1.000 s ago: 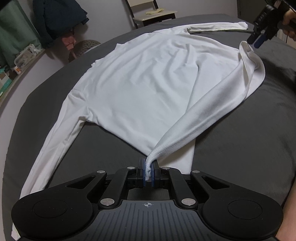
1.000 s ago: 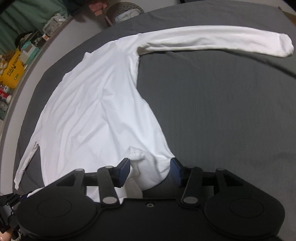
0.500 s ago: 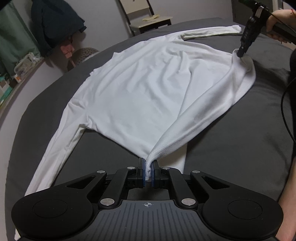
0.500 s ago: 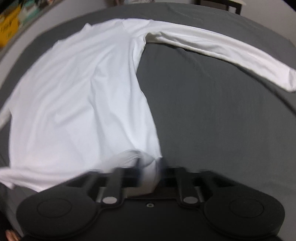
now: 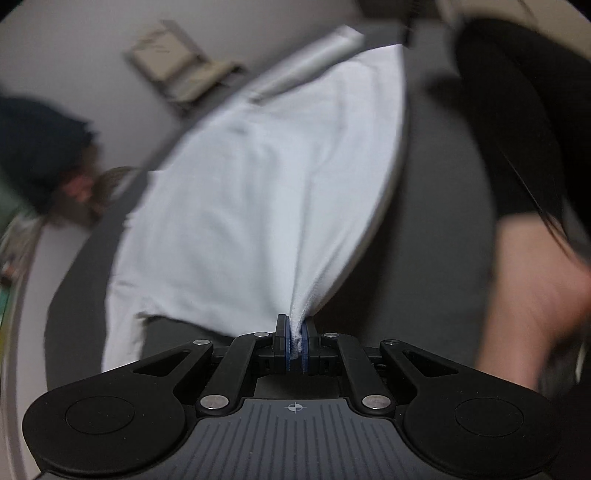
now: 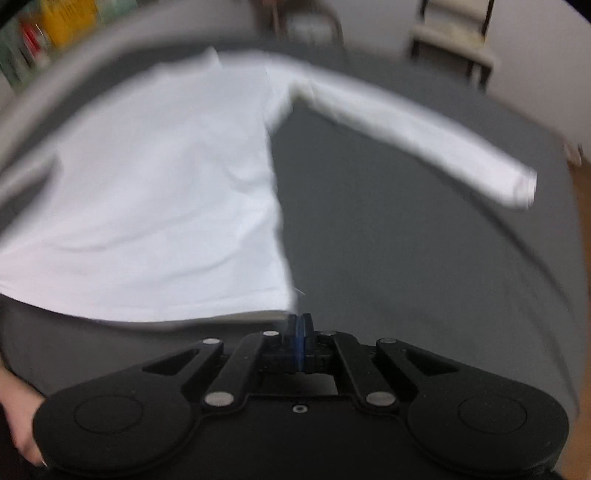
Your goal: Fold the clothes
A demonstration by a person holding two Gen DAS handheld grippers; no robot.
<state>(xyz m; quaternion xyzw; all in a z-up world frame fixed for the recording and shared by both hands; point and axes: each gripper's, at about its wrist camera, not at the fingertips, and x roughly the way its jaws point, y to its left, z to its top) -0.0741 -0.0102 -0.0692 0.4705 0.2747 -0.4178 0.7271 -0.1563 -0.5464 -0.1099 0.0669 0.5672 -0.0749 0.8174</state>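
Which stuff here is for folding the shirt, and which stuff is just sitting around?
For the job:
- white long-sleeved shirt
- left gripper, pinching the shirt's edge
- right gripper, shut at the shirt's corner
- grey bed cover under it

Just lying about:
- chair
- dark clothes hanging at the wall
- blurry clutter on the shelf

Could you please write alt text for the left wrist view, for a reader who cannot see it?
The left claw is shut on a bunched edge of a white long-sleeved shirt, which stretches away over a dark grey bed. The picture is motion-blurred; a person's arm fills the right side.
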